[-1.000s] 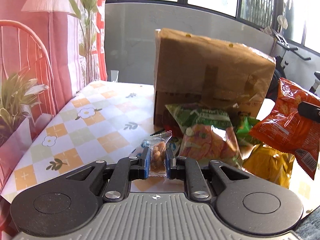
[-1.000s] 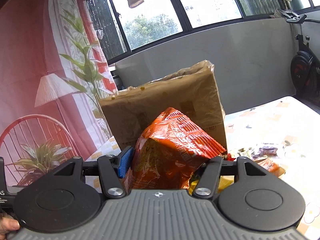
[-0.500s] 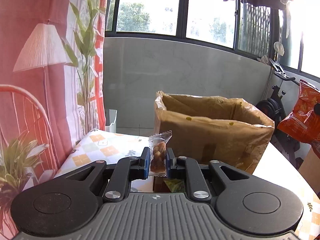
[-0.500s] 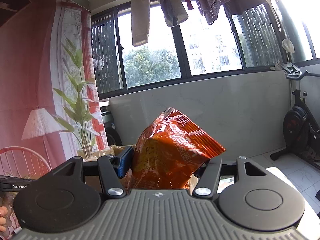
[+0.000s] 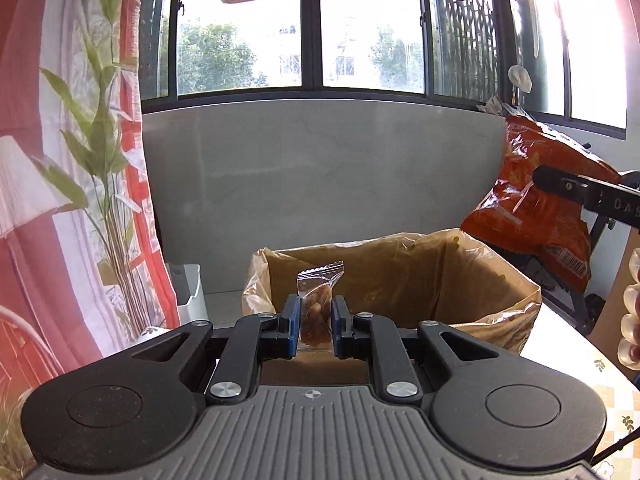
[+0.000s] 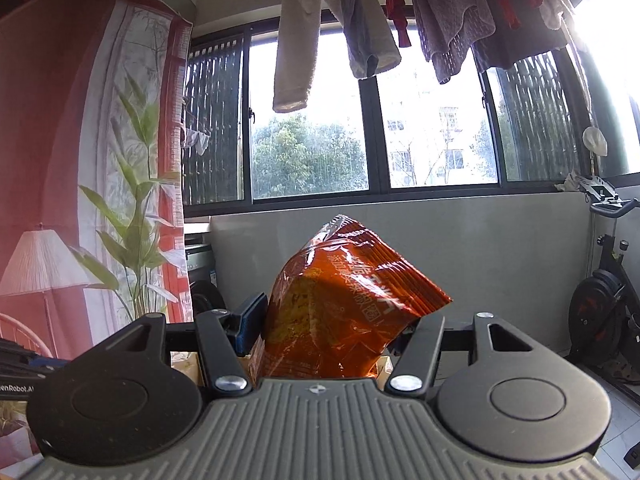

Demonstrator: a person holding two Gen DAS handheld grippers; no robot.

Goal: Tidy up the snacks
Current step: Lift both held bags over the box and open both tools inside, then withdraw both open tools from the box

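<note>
Looking along the left gripper (image 5: 314, 326), its blue-padded fingers (image 5: 291, 326) are clenched on a small clear snack packet (image 5: 316, 304) with brown pieces inside, its crimped top standing upright above the pads. Just beyond it sits an open cardboard box (image 5: 400, 280) lined with clear plastic, its mouth facing up and nothing between packet and box. To the right, above the box's far corner, hangs an orange chip bag (image 5: 532, 208) with a black finger of the right gripper (image 5: 576, 192) across it. A grey wall runs behind, with windows above, a red and white printed curtain (image 5: 80, 160) at left, and a strip of patterned table (image 5: 612, 380) at lower right. From the right wrist view, the right gripper (image 6: 332, 328) grasps the orange chip bag (image 6: 344, 312) between widely spaced fingers (image 6: 250, 320), the bag bulging up and tilting right. Laundry (image 6: 336, 32) hangs over the windows, an exercise bike (image 6: 608, 300) stands at right, and the curtain (image 6: 100, 200) fills the left.
</note>
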